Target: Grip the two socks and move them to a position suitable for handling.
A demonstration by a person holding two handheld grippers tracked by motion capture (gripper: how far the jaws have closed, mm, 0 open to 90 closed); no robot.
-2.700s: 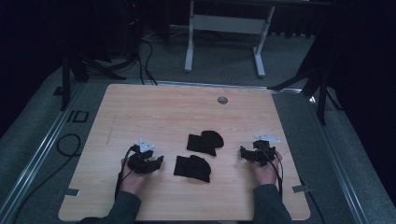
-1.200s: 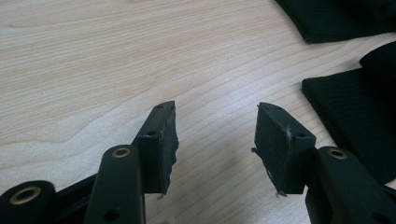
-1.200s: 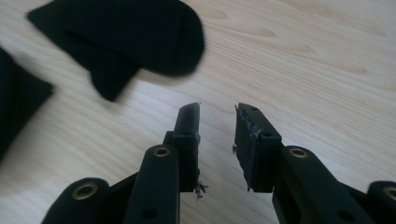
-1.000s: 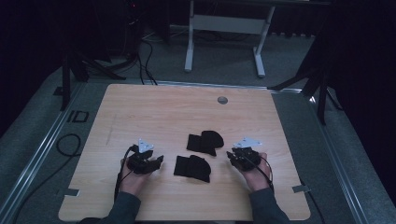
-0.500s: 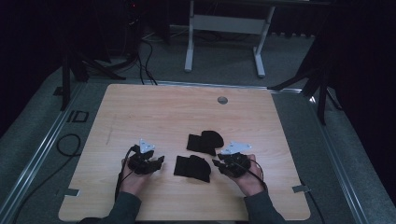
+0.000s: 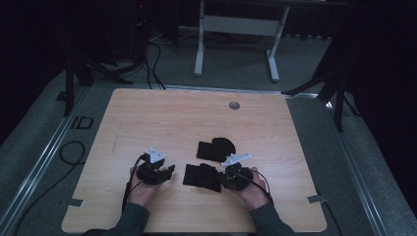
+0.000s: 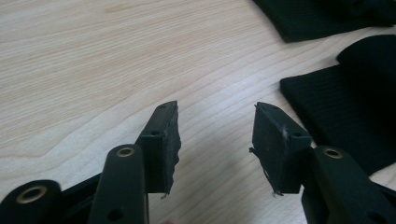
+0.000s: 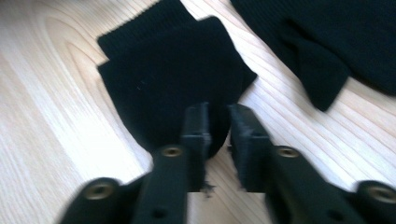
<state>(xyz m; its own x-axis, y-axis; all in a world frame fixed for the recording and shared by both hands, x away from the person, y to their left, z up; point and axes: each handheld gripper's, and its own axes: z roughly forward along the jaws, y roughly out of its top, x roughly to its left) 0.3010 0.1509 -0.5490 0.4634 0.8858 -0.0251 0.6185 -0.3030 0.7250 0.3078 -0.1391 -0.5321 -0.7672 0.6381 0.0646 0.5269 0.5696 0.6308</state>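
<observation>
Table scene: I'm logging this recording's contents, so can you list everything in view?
Black cloth pieces: 2, black, mid-table; nearer one at the right gripper, farther one behind it.
Table: 1, light wood.
Grommet: 1, grey, far table edge.
White frame: 1, floor beyond table.
Left gripper: black, jaws open over bare wood.
Right gripper: black, jaws nearly closed at the nearer cloth's edge; grip unclear.
Hands: 2, left, right.

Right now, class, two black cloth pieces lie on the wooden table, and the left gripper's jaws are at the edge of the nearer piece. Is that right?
Not quite: it is the right gripper that is at the edge of the nearer black cloth piece, as the high view shows. The left gripper sits over bare wooden table, jaws apart. The farther black cloth piece lies beyond.
</observation>
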